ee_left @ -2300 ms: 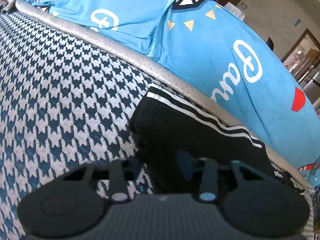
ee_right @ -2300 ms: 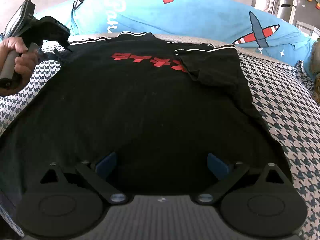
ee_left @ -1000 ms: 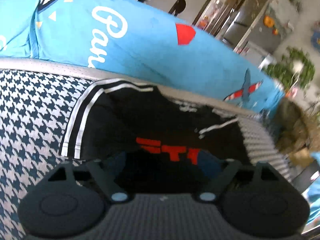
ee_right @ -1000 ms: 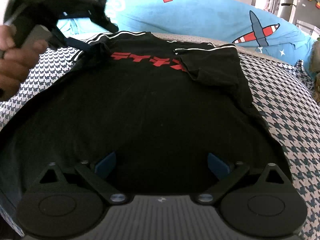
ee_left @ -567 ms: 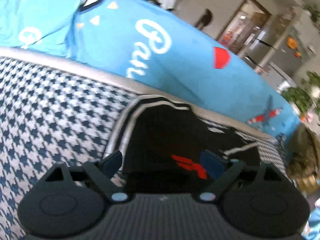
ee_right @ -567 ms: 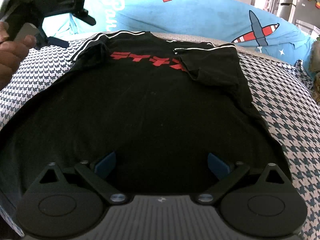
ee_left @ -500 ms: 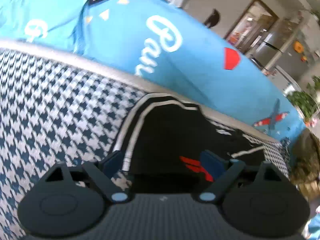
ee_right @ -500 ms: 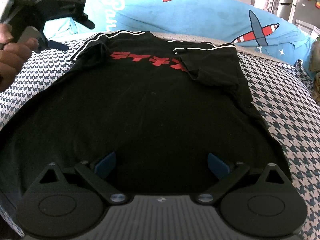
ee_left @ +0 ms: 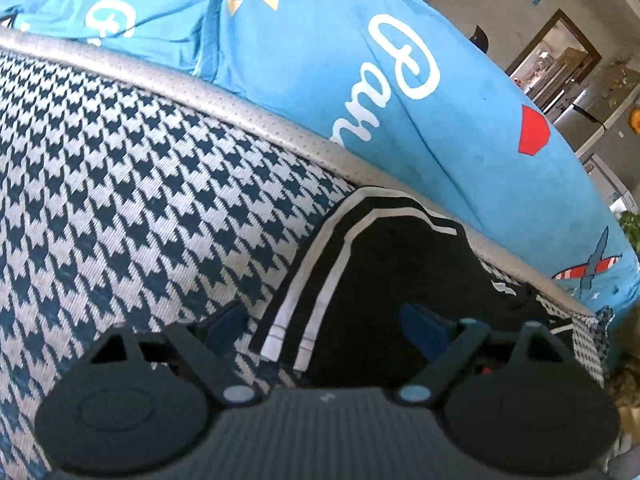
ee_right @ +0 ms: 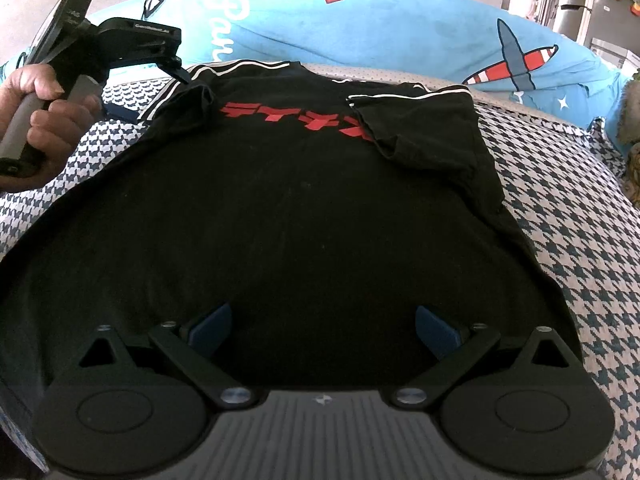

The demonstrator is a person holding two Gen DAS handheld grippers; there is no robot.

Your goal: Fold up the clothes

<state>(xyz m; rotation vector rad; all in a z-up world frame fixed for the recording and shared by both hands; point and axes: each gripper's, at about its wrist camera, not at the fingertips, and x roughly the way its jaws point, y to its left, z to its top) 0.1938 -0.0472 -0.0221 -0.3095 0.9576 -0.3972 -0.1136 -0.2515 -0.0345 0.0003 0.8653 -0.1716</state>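
A black T-shirt [ee_right: 304,208] with red lettering lies flat on the houndstooth surface [ee_right: 568,216]. Its right sleeve [ee_right: 416,120] is folded inward over the chest. The left sleeve [ee_right: 176,92], edged with white stripes, is bunched near the shoulder. My left gripper [ee_right: 152,94], held by a hand [ee_right: 44,124], is open at that sleeve. In the left wrist view the striped sleeve edge [ee_left: 308,304] lies between the spread fingers of the left gripper [ee_left: 322,324]. My right gripper [ee_right: 322,330] is open low over the shirt's hem, holding nothing.
A blue printed cover [ee_right: 400,28] with white script and a plane motif runs along the far side behind a grey padded rim [ee_left: 256,120]. Bare houndstooth fabric [ee_left: 120,200] shows left of the shirt. A doorway and a fridge [ee_left: 576,92] stand beyond.
The left gripper swung in over the shirt with the left sleeve, opened, pulled back left, and now sits lower at the striped sleeve edge. The right gripper and the shirt body have not moved.
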